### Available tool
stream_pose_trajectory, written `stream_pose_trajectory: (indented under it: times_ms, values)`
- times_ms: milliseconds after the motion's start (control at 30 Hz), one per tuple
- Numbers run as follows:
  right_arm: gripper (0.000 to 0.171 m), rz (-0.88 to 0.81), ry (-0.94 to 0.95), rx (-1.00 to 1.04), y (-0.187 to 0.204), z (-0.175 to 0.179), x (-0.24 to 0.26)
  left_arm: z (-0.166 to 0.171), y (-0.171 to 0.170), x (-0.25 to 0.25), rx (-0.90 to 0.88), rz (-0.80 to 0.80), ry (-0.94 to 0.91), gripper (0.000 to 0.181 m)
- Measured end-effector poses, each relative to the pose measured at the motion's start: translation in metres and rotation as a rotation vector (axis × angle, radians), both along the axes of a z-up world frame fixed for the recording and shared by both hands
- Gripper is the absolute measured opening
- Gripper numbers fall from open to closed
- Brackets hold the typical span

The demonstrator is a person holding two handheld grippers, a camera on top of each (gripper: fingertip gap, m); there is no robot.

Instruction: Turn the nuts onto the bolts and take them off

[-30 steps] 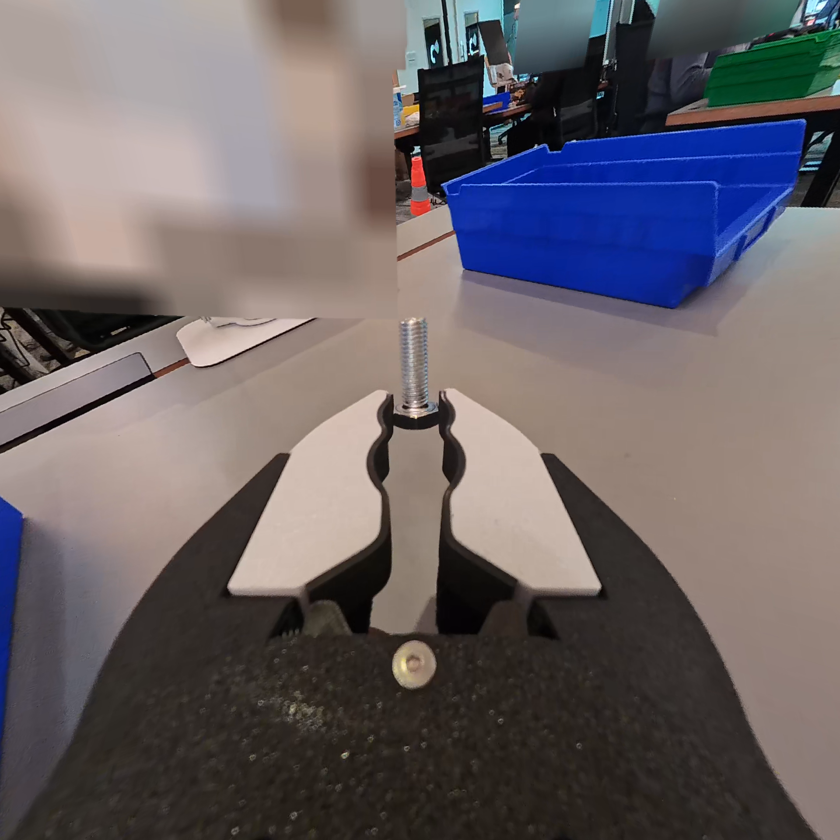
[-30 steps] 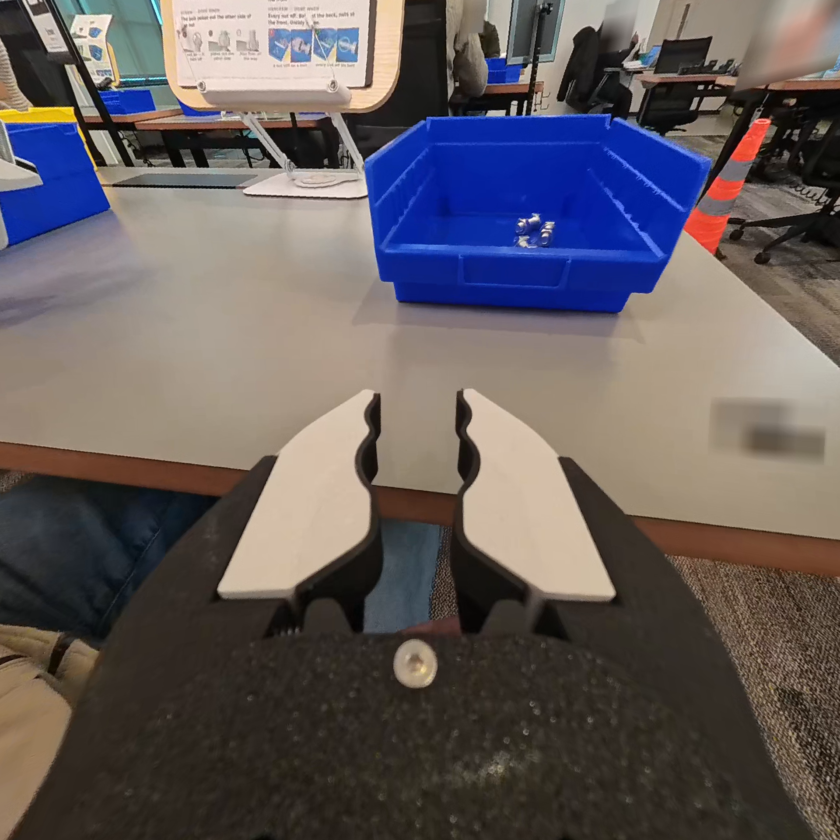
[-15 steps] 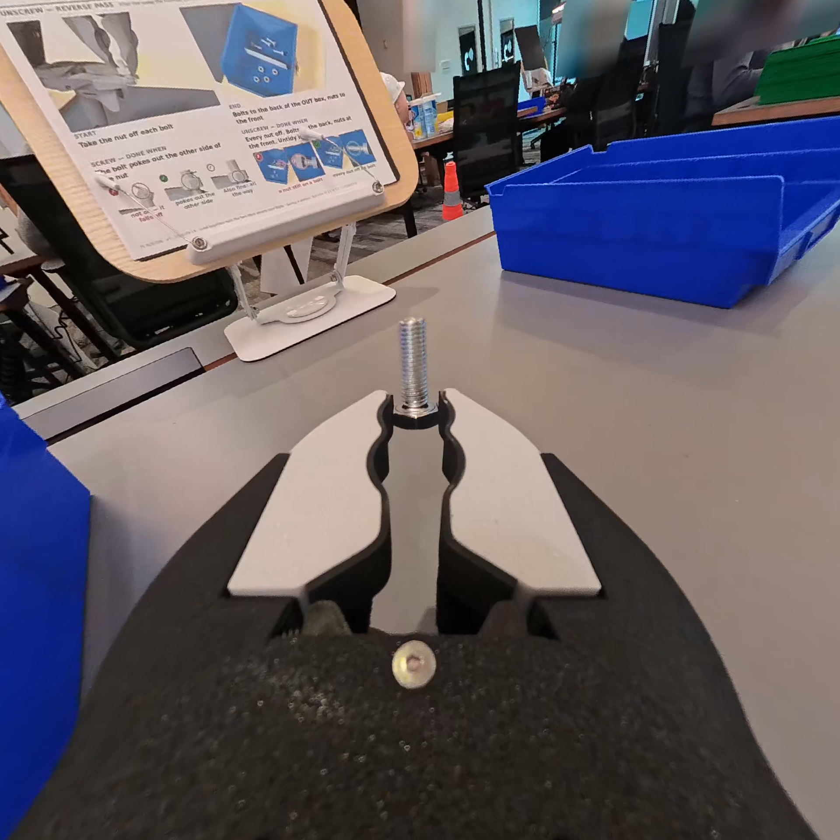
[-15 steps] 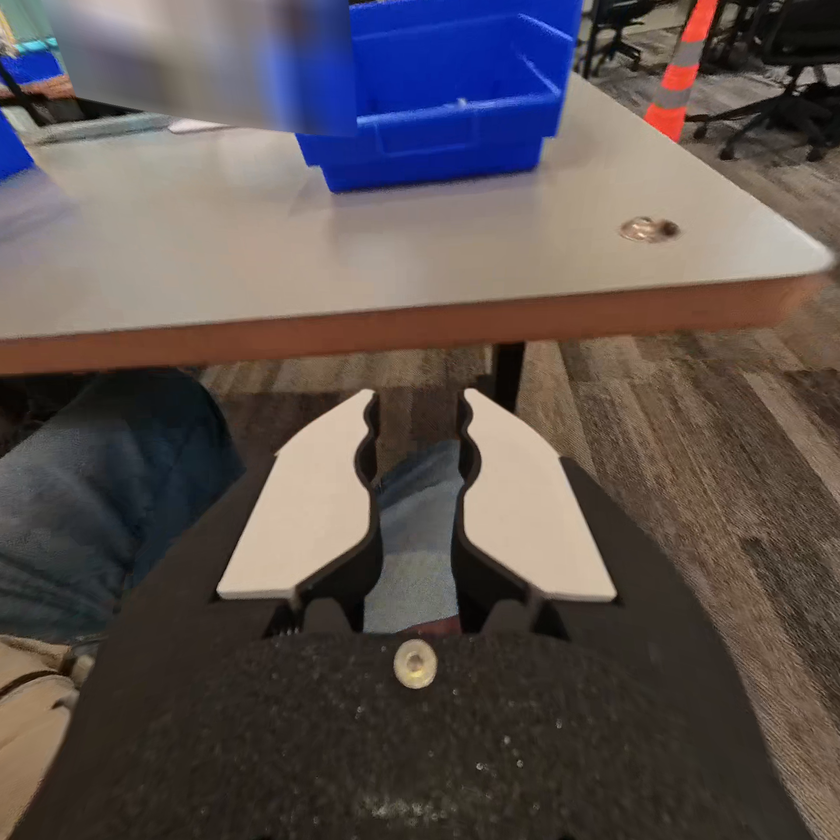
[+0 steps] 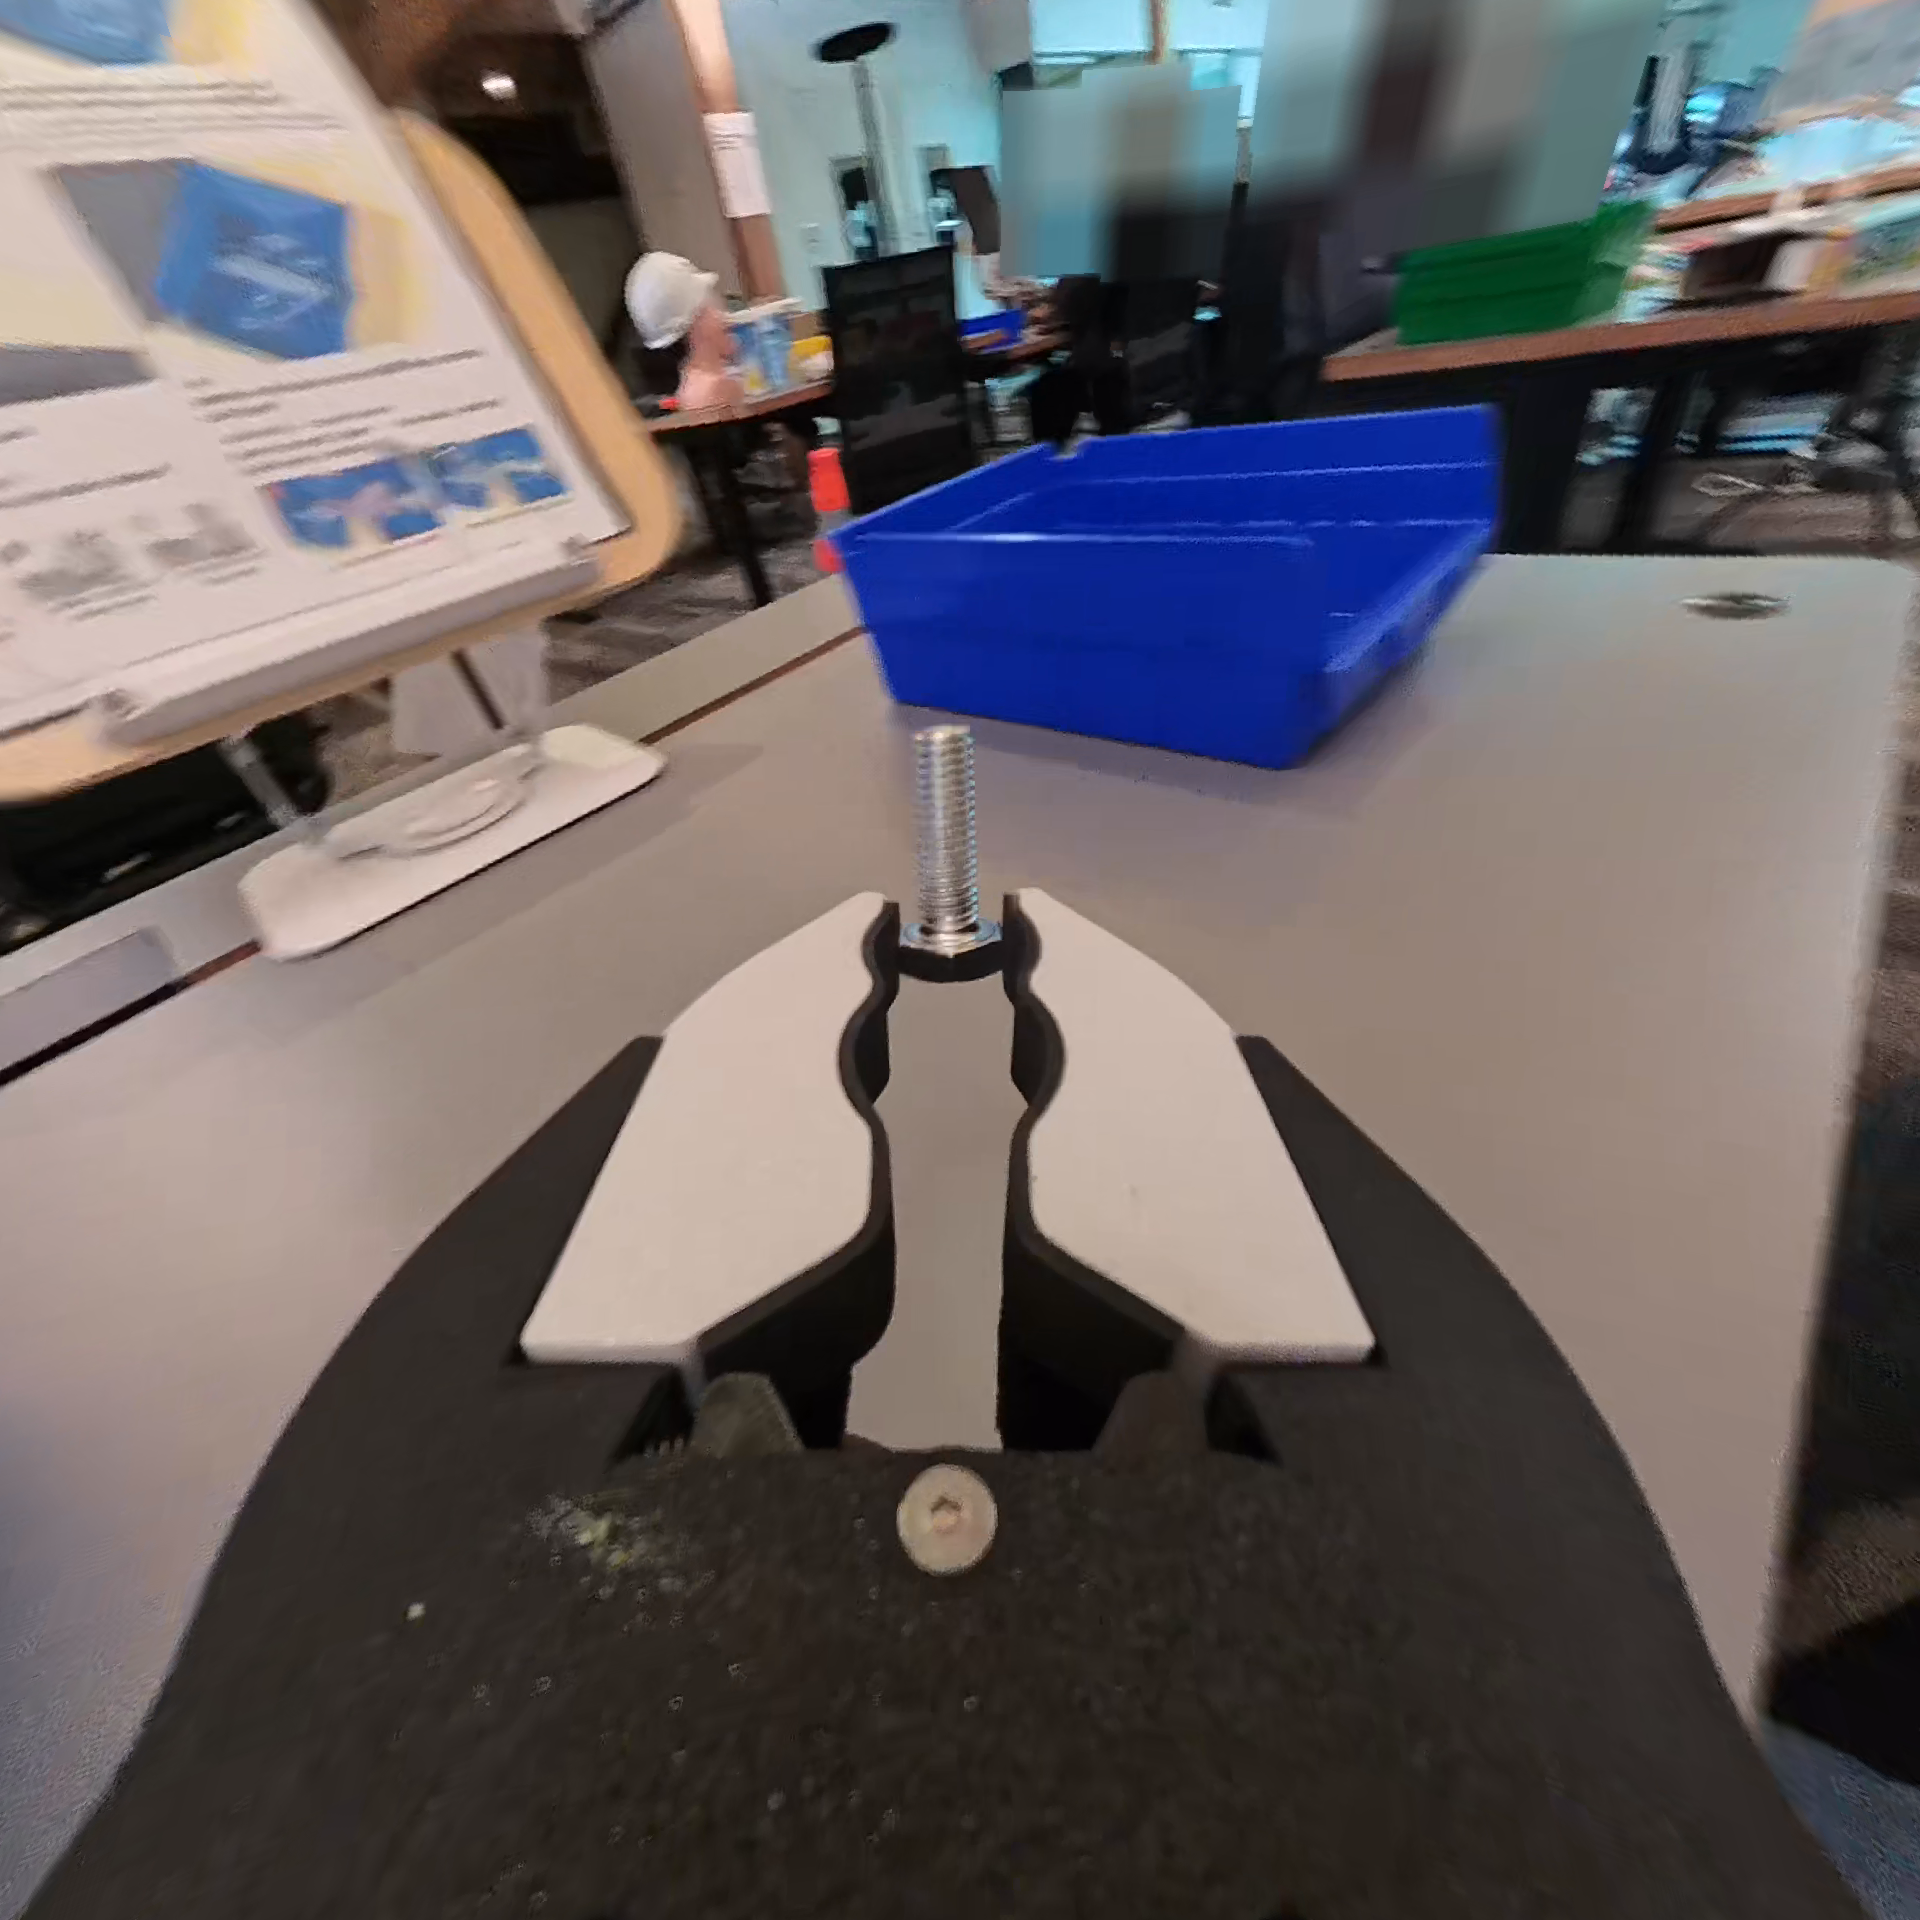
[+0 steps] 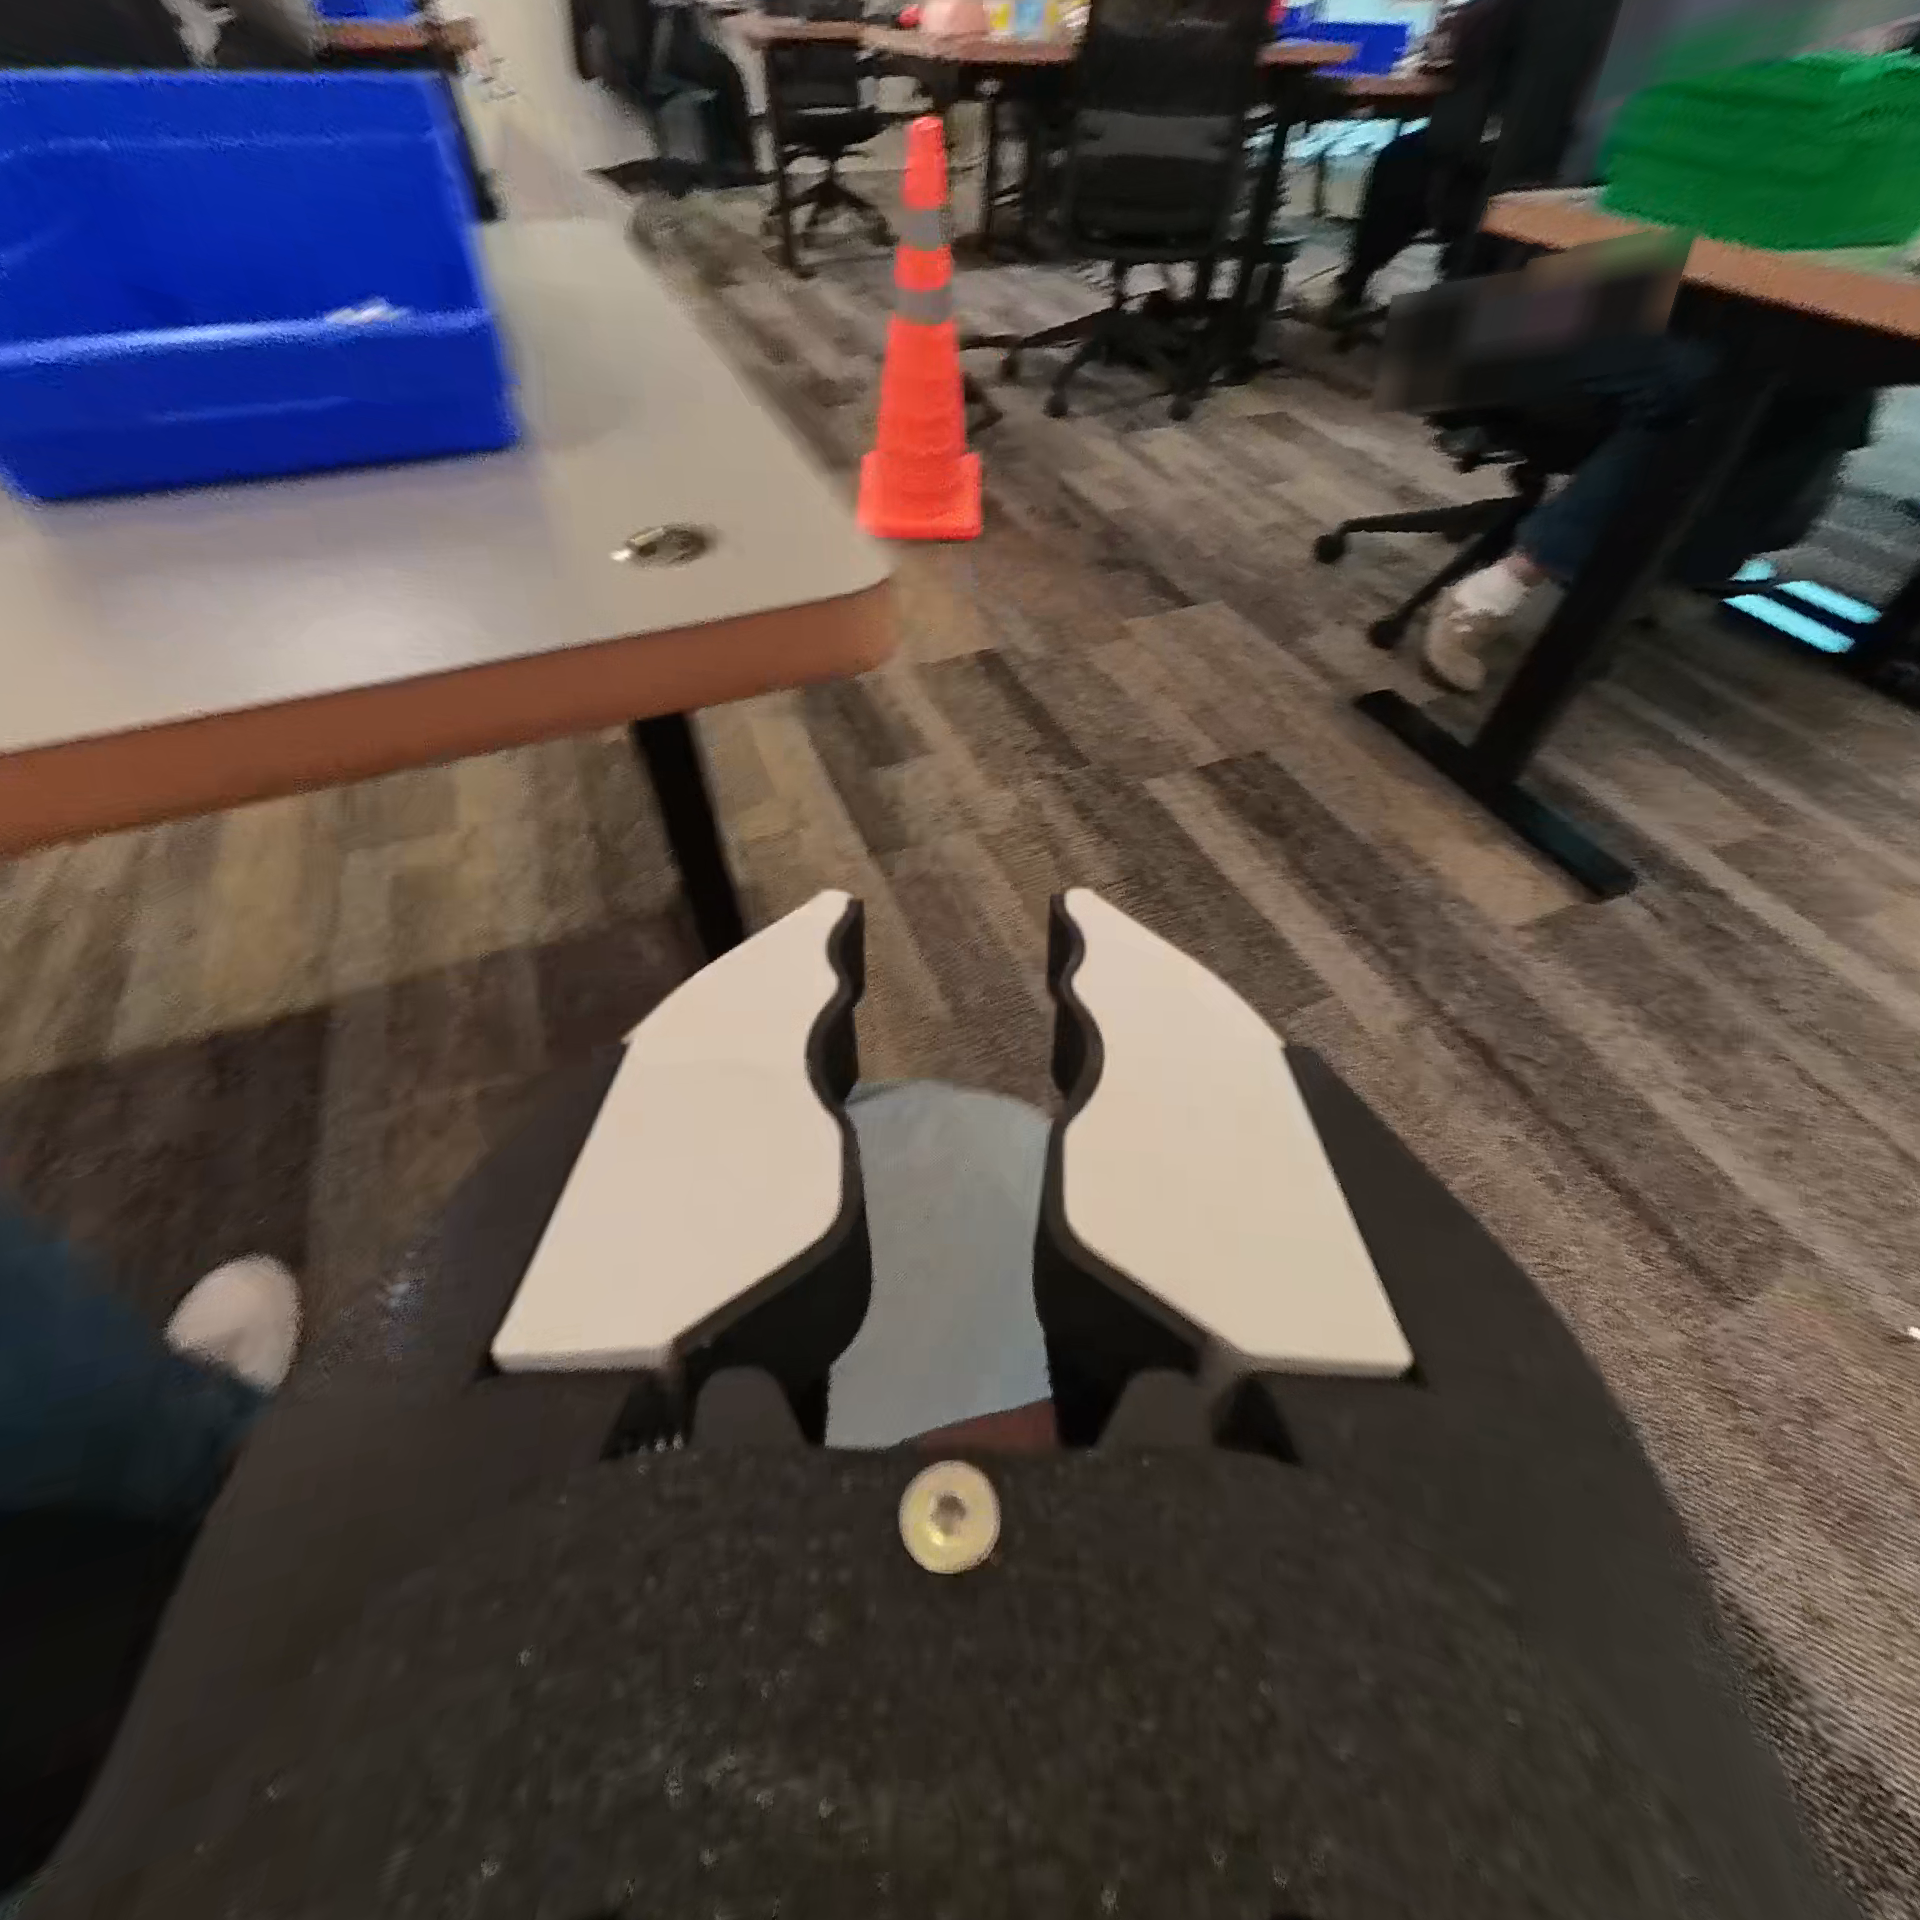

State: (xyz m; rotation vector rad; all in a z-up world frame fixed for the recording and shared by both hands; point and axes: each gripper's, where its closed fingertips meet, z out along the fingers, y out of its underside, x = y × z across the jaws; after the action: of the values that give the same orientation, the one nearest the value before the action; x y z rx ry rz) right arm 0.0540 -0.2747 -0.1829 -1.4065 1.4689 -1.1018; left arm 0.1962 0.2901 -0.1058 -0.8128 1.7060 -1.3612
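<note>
The bolt (image 5: pixel 941 831) stands upright with its threaded shank up, its hex head clamped between the tips of the left gripper (image 5: pixel 948 940), exactly as it was half a second and a second ago; the grip has not shifted. Its shank is bare and shows no nut. The gripper hangs over the grey table (image 5: pixel 1507 935).

What has changed is the scene around the tool. Ahead and to the right of the left gripper, the blue bin (image 5: pixel 1164 613) now sits closer to the middle of the left wrist view than before. Ahead and to the left, the instruction board (image 5: pixel 281 416) on its white stand has slid further toward that side and reads blurred. The table's right edge now shows to the right of the gripper.

The right gripper (image 6: pixel 956 935) is empty, its fingers held apart with a clear gap, the same as earlier. It has swung away from the table: a second ago it faced the bin across the tabletop, and now it is off the table's corner, pointing at the floor. The table (image 6: pixel 416 582) and the blue bin (image 6: pixel 239 416) lie ahead to its left, an orange cone (image 6: pixel 923 416) ahead on the floor. A person's blue-clad leg shows below and between its fingers (image 6: pixel 707 1143).
</note>
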Motion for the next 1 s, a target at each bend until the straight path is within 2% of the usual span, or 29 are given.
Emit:
stream_pose_trajectory:
  times_ms: [100, 167, 333, 500, 700, 867, 1000]
  values:
    - [0.034, -0.143, -0.030, 0.038, -0.074, 0.002, 0.039, 0.017, -0.058, -0.015, 0.025, -0.125, -0.005, 0.018]
    - [0.035, -0.241, -0.024, 0.092, -0.130, -0.018, 0.067, 0.023, -0.103, -0.023, -0.004, -0.235, 0.021, 0.018]
    - [0.037, -0.462, 0.004, 0.215, -0.277, -0.122, 0.131, 0.005, -0.241, -0.020, -0.014, -0.543, 0.167, 0.018]
    - [0.037, -0.623, 0.044, 0.228, -0.409, -0.230, 0.170, -0.006, -0.382, 0.017, 0.050, -0.792, 0.272, 0.018]
    - [0.036, -0.754, 0.141, 0.237, -0.538, -0.338, 0.154, -0.008, -0.529, 0.028, 0.085, -1.054, 0.344, 0.018]
    - [0.035, -0.862, 0.241, 0.248, -0.635, -0.424, 0.110, -0.005, -0.619, 0.070, 0.104, -1.046, 0.318, 0.018]
    - [0.035, -0.924, 0.293, 0.258, -0.697, -0.483, 0.078, -0.032, -0.675, 0.114, 0.194, -1.011, 0.323, 0.018]
